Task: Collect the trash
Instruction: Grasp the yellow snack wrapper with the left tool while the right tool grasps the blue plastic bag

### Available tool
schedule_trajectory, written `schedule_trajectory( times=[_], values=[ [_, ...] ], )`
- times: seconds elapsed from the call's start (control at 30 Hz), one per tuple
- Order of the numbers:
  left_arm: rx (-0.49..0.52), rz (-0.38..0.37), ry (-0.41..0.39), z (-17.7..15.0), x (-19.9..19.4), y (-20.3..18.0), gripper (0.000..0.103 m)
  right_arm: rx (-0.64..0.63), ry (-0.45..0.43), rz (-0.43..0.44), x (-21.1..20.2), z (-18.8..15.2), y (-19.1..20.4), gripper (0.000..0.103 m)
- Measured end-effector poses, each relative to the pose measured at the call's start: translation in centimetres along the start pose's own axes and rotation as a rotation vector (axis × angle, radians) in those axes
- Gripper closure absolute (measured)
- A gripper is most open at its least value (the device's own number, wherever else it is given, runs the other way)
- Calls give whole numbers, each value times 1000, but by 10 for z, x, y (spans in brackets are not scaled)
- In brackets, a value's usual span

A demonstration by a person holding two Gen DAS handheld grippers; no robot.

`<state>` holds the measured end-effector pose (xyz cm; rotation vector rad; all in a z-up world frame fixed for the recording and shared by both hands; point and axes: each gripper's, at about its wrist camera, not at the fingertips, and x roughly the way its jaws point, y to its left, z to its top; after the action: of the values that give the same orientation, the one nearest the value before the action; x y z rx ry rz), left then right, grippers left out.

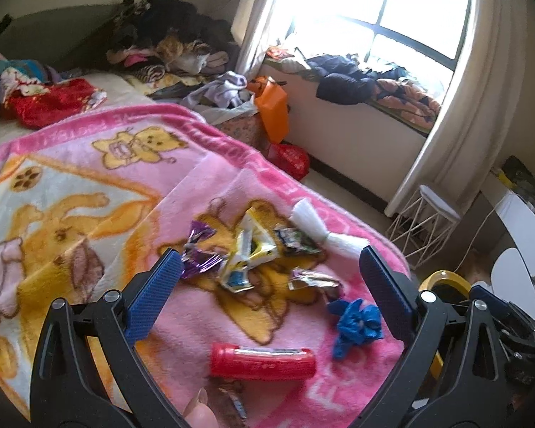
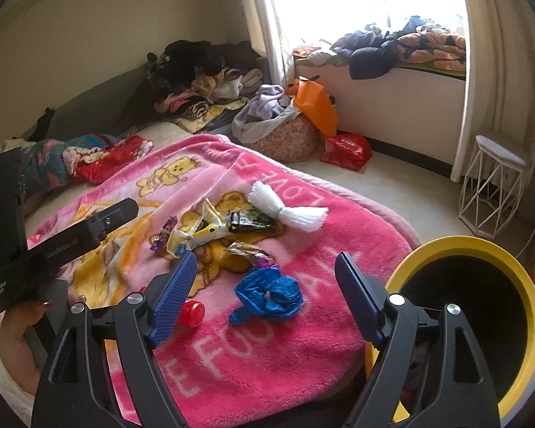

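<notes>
Both the left claw (image 1: 267,278) and right claw (image 2: 267,287) gape empty, so either may pinch the blanket (image 2: 303,339) along with the blue bag (image 2: 271,294).

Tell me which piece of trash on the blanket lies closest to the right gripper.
The crumpled blue bag: it lies just ahead of the open right gripper, between its fingers' line, while the wrappers sit farther up the blanket.

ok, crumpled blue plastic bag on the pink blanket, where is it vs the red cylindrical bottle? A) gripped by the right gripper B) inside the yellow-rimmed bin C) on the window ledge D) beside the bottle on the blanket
D: the crumpled blue plastic bag lies loose on the pink blanket beside the red cylindrical bottle; the right gripper is open and empty.
</notes>
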<state>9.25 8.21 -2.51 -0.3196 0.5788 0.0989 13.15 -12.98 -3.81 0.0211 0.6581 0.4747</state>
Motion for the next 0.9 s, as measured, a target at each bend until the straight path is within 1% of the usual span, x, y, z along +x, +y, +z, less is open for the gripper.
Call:
schedule_trajectory(
  times=[0.17,0.27,0.33,0.67,0.83,0.9],
  values=[
    [-23,13,58,-8,17,15,11,-10,28,8,16,-3,6,26],
    [-43,8,88,-12,27,21,14,-4,48,8,26,-7,5,25],
    [-59,5,114,-15,35,25,18,4,62,8,33,-9,4,25],
    [-107,0,198,-22,70,34,29,51,182,0,84,-24,-8,25],
    [-135,4,237,-23,90,39,38,78,233,-1,108,-31,-11,25],
    [-146,5,251,-23,96,40,40,86,252,2,116,-33,-11,25]
  ],
)
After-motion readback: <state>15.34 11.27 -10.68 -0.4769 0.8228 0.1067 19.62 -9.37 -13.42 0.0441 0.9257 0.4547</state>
